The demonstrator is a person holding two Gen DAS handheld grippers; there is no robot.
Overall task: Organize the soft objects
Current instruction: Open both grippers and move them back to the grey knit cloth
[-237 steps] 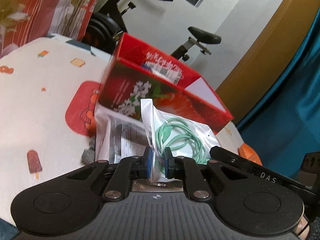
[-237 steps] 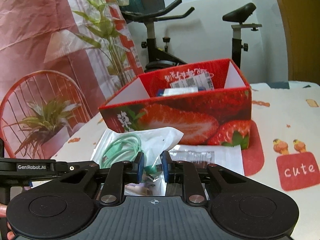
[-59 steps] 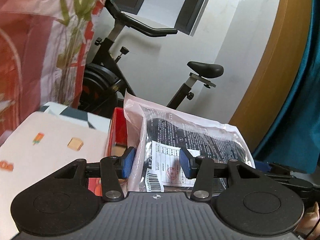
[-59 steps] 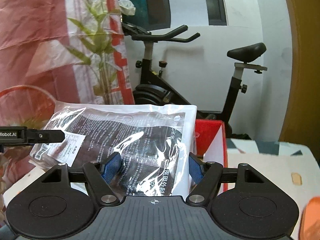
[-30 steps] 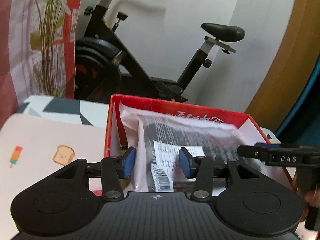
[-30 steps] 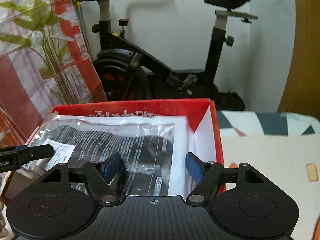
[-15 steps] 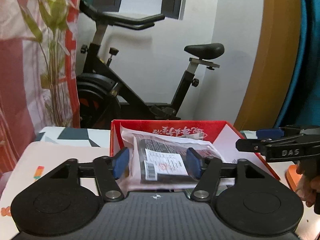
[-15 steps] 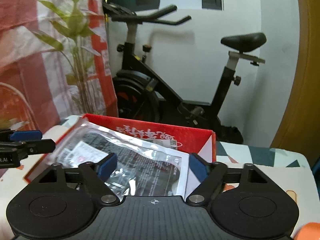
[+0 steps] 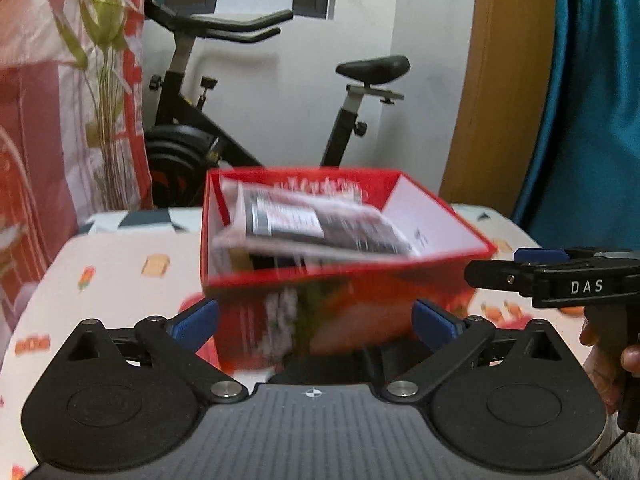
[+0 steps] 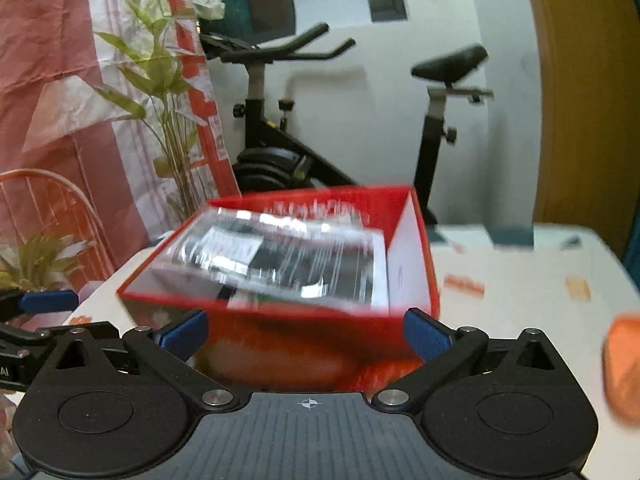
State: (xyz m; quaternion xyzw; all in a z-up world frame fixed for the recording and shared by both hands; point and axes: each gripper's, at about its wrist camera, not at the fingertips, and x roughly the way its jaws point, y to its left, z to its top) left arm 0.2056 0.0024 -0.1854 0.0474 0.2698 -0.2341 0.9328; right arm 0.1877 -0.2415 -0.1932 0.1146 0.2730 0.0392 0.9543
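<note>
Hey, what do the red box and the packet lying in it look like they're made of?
Red box: probably printed cardboard, red outside, plain white inside, with thin, straight, creased walls.
Packet: looks like clear glossy plastic film, given the bright glare streaks, over dark contents with a white label. Motion blur hides what's inside.

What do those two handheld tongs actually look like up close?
Each is black plastic: a ribbed body with a small crosshair mark, two round lobes, silver pivot screws and angular arms tipped with blue pads. That goes for the left tongs and the right tongs. From the left camera, the right one's side reads "DAS" in white.
</note>
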